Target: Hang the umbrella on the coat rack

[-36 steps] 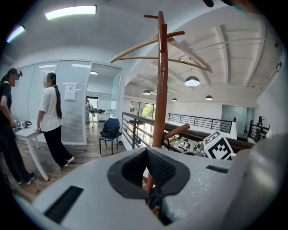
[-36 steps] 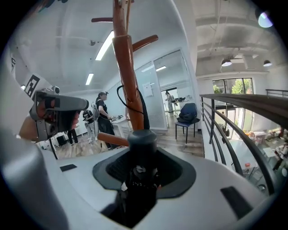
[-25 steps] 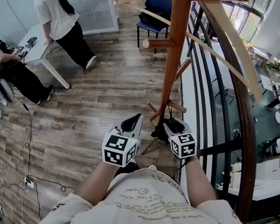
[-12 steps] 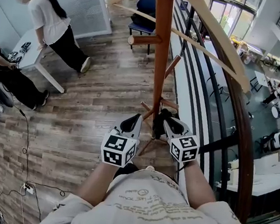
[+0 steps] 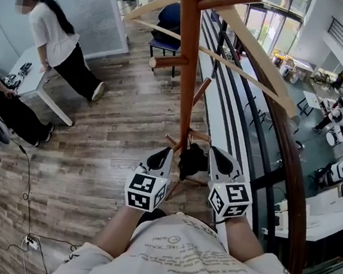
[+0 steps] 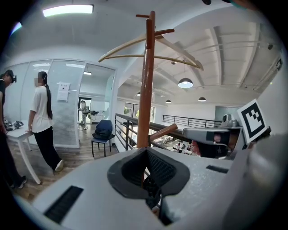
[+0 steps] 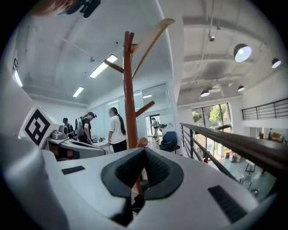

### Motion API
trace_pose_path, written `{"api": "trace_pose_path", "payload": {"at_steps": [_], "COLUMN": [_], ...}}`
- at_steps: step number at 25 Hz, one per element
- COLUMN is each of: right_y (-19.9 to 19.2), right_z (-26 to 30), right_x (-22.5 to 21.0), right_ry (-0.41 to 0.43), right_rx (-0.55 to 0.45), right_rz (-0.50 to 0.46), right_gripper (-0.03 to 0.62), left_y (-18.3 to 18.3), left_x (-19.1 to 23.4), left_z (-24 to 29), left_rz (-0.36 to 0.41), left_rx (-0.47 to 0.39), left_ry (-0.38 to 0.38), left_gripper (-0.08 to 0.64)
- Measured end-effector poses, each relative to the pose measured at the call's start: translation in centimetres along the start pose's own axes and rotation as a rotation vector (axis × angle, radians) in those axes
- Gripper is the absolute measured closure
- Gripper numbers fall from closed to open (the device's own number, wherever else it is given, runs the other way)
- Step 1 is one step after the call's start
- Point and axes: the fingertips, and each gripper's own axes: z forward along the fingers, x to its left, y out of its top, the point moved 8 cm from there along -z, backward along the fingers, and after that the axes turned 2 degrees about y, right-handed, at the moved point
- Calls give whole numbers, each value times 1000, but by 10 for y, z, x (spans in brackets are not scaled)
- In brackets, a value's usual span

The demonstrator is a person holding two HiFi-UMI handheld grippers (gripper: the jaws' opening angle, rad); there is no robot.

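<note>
Head view, looking steeply down: my right gripper (image 5: 215, 159) has its fingers pinched narrow on the black umbrella (image 5: 192, 160), low by the feet of the coat rack (image 5: 185, 60). My left gripper (image 5: 164, 157), fingers drawn together, sits just beside the umbrella. The rack's pole rises directly ahead, with a bare peg (image 5: 167, 61) jutting left. A curved railing (image 5: 293, 179) runs close on my right. Open wooden floor (image 5: 109, 138) spreads left toward a standing person (image 5: 52, 25).
</note>
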Motion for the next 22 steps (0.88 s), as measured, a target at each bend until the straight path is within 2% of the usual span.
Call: {"api": "trace_pose_path", "payload": {"at_steps": [4,10,22], "right_y": [8,-7,-11], "right_z": [-15,-14,-7], "right_x": [5,-2,5], "right_ry": [-21,-52,-43], "right_rx": [-29,14,28], "right_rz": [-70,32,17], "right_gripper": [592,592,592], "left_y": [3,3,5], "left_x": [-5,-5,-1], "left_z": [1,3,0], "left_rz": [-2,-10,-12], "left_rx": [-13,-5,-11], "left_ry": [-7,-27,-31], "left_gripper": [557,557,557]}}
